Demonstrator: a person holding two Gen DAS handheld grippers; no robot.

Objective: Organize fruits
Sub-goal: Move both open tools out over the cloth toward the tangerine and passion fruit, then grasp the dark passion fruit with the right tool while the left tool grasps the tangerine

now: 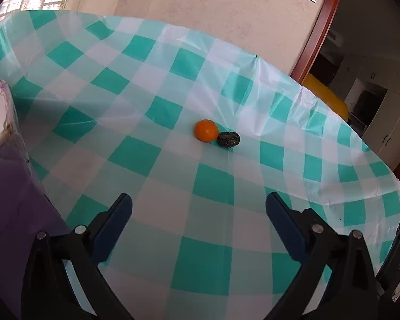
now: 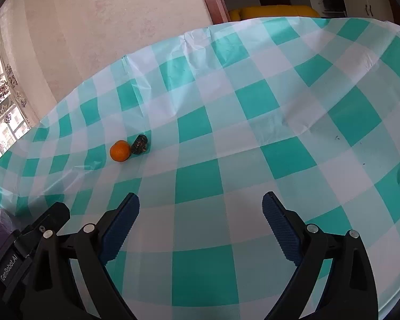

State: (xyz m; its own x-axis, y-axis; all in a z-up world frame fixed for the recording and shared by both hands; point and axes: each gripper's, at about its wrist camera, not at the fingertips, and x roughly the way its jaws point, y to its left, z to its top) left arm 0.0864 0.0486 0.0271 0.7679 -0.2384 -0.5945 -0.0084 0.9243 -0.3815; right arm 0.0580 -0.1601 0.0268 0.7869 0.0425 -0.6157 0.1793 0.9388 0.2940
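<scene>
At about nine o'clock in the left wrist view, a purple container (image 1: 2, 122) is seen at the table's edge; it is judged to be the likely place for the fruit. The left tool (image 1: 198, 208) is held released, nothing between its blue pads, above the checked table (image 1: 213, 253). At twelve o'clock from it the orange (image 1: 206, 130) is found, with a dark, wrinkled fruit (image 1: 228, 139) touching it at its three o'clock side. The right tool (image 2: 200, 205) is likewise spread and empty, the pair lying toward its ten o'clock. The orange is best approached from its free side, so that the dark fruit is not nudged.
</scene>
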